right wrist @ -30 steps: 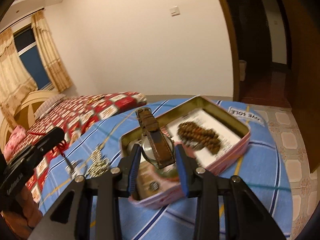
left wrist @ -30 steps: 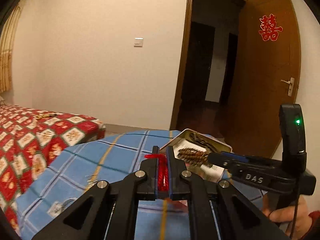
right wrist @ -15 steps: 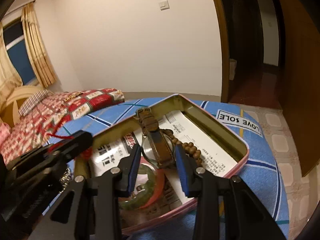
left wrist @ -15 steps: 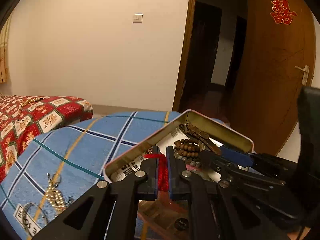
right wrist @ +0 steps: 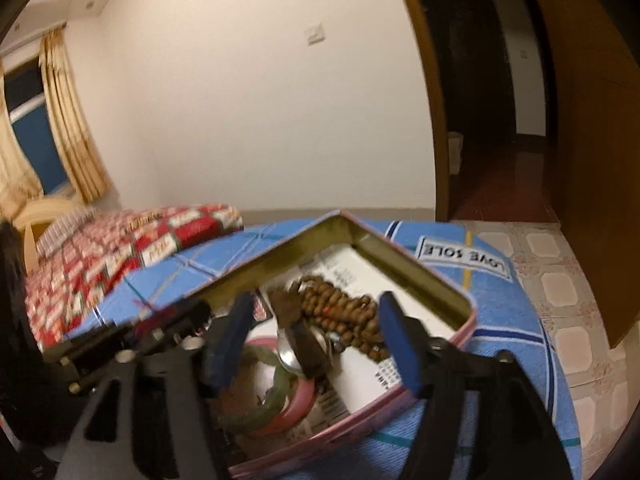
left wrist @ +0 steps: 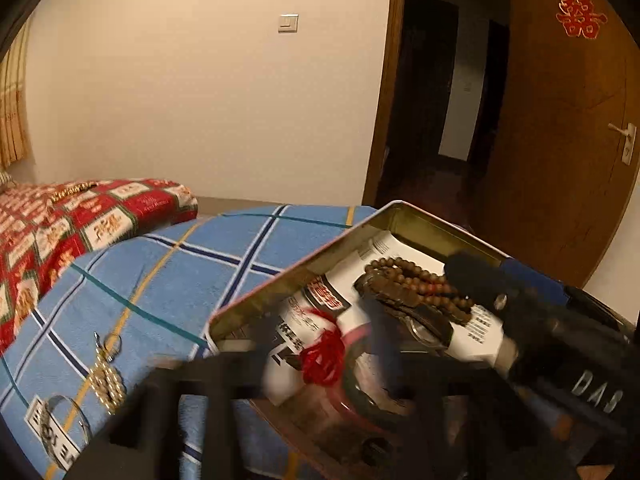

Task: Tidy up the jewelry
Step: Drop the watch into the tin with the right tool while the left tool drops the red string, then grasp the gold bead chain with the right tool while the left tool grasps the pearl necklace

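An open pink metal tin [left wrist: 296, 268] [right wrist: 404, 252] lined with printed paper sits on a blue checked cloth. Inside lie a brown bead string [left wrist: 416, 280] [right wrist: 344, 312], a brown-strap watch [right wrist: 300, 336] [left wrist: 424, 324], a green bangle and a pink bangle [right wrist: 296, 400]. My right gripper [right wrist: 316, 340] is open over the tin, with the watch lying free between its blue pads. My left gripper [left wrist: 320, 356] is blurred and open above the tin. A red cord knot [left wrist: 322, 356] sits between its fingers, over the tin's paper.
On the cloth left of the tin lie a pearl-and-chain piece [left wrist: 106, 380] and a silver ring bangle [left wrist: 68, 420]. A red patterned bed [left wrist: 60, 220] stands at the left. An open wooden door [left wrist: 560, 128] and dark hallway are at the right.
My right gripper has opened and let the watch go into the tin. My left gripper has moved down over the tin and opened, freeing the red cord.
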### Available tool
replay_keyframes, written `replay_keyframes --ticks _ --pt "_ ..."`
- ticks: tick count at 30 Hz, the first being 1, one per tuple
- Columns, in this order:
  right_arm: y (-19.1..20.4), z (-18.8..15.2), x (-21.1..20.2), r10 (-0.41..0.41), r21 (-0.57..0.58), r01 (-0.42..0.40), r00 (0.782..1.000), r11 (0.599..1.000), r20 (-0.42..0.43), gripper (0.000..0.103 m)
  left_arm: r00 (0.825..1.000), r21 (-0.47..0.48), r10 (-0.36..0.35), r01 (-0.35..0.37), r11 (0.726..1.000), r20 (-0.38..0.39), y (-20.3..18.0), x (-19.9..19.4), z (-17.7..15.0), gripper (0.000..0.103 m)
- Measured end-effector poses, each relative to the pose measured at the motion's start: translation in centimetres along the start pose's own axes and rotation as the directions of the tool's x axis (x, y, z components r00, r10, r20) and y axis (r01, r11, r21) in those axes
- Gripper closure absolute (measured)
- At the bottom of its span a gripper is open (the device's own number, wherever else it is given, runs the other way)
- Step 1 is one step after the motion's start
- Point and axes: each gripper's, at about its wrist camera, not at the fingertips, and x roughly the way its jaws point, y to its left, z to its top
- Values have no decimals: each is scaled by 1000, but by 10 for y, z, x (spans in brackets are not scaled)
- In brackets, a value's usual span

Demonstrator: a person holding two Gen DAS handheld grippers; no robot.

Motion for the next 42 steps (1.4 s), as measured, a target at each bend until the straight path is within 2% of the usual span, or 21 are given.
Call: replay_keyframes --ticks 1,3,6,10,14,16,20,24,28,30,32,34,37,42 --pt "-3 1 -4 3 17 -3 1000 1000 21 29 1000 -3 -1 1 1000 25 -1 -5 -1 23" --pt "-6 2 -9 -12 31 11 999 999 46 26 998 11 -2 1 1000 70 -4 -17 -1 23" --pt "-9 2 -13 -46 45 43 996 998 72 21 996 30 25 -27 999 81 -8 -27 -5 23" --pt "-11 0 -18 -86 64 80 991 995 99 21 997 3 25 -25 1000 72 1 -39 -15 23" --pt "-3 -4 -31 -129 49 123 980 991 153 21 993 -14 63 -62 998 97 16 -63 -22 23" --pt "2 -7 -34 -141 36 137 978 990 151 21 989 -27 95 -92 995 111 30 -79 -26 23" --pt "20 -18 -39 -89 -1 90 989 996 117 21 975 -63 189 -183 981 114 66 -104 -36 23" --pt "47 -29 -45 -58 -75 67 992 995 114 22 942 -96 317 -308 947 107 108 -127 -48 23" --pt "67 -38 -44 -14 -112 23 996 993 83 22 917 -172 389 -371 913 87 143 -138 -56 23" --pt "78 -43 -42 9 -135 0 998 991 62 31 901 -204 428 -406 891 77 154 -139 -60 23" --pt "90 -46 -41 37 -153 -30 998 988 43 36 900 -229 432 -408 884 64 162 -140 -64 23" --pt "100 -49 -39 76 -155 -73 997 985 18 37 903 -252 425 -397 883 66 167 -143 -65 23" --pt "120 -53 -25 155 -148 -163 986 975 -60 37 897 -250 437 -410 877 62 166 -142 -65 23" --pt "154 -60 11 181 -181 -216 964 959 -193 39 894 -241 442 -415 877 67 163 -144 -66 23"
